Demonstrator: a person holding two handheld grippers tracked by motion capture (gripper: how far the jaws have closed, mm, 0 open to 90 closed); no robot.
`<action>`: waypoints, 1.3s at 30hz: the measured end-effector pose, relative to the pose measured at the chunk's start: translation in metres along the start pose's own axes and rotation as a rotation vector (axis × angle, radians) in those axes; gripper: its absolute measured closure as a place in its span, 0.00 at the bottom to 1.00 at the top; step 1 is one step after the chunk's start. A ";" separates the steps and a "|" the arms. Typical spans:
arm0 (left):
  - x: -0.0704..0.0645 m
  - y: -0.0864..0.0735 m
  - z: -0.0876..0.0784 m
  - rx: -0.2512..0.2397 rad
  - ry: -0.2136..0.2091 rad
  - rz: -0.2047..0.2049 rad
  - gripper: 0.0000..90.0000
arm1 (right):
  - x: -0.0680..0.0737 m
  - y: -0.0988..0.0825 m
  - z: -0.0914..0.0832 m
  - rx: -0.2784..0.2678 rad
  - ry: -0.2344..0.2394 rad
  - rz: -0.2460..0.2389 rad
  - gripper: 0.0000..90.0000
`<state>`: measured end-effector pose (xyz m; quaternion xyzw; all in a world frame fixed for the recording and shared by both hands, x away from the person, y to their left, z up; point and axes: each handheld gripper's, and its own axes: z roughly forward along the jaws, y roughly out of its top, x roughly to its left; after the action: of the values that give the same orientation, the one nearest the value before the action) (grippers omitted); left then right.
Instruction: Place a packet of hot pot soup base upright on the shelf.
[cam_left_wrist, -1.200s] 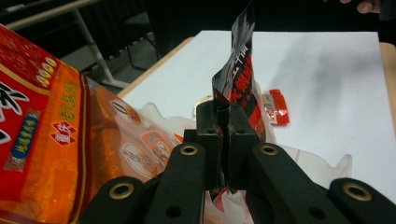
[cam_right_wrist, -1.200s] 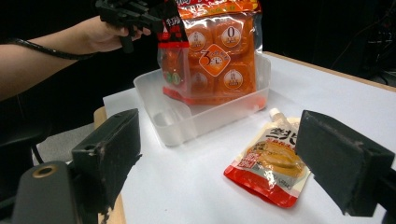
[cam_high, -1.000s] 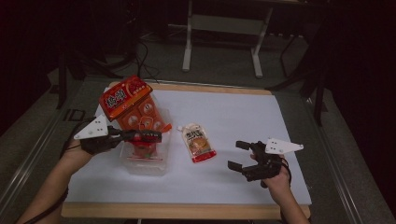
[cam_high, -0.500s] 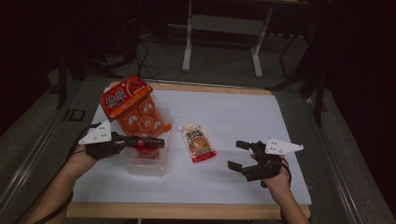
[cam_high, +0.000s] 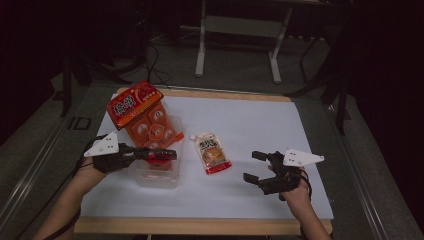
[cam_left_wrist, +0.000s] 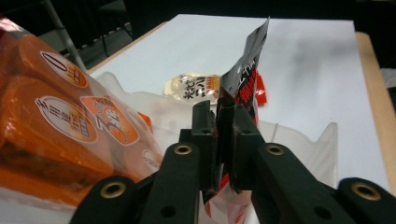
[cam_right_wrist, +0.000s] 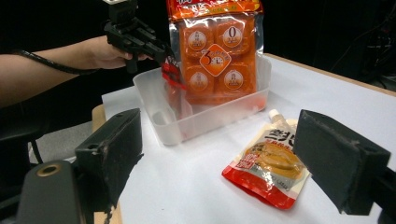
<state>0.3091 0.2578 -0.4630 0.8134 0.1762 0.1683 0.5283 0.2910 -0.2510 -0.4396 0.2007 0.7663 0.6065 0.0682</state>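
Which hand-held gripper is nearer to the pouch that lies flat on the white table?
The right one. The right hand-held gripper waits open just beside the pouch, apart from it. The left hand-held gripper is over the clear bin, pinching a red-black packet.

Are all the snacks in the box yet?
Not yet. The orange bag already stands in the box. The left tongs pinch a red packet and have just been loosening over the box. The pouch lies on the table, right tongs open beside it.
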 end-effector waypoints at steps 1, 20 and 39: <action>0.000 -0.001 -0.001 -0.004 0.002 -0.003 0.89 | 0.000 0.000 0.000 -0.001 0.000 -0.001 0.17; -0.016 0.025 -0.004 -0.063 0.060 -0.090 0.21 | 0.000 0.001 -0.001 0.000 -0.002 -0.005 0.17; -0.056 0.051 0.021 -0.063 -0.005 -0.080 0.02 | 0.000 0.003 -0.002 0.018 -0.028 -0.025 0.17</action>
<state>0.2753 0.1960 -0.4295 0.7890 0.2019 0.1506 0.5604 0.2913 -0.2526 -0.4365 0.2002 0.7733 0.5956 0.0846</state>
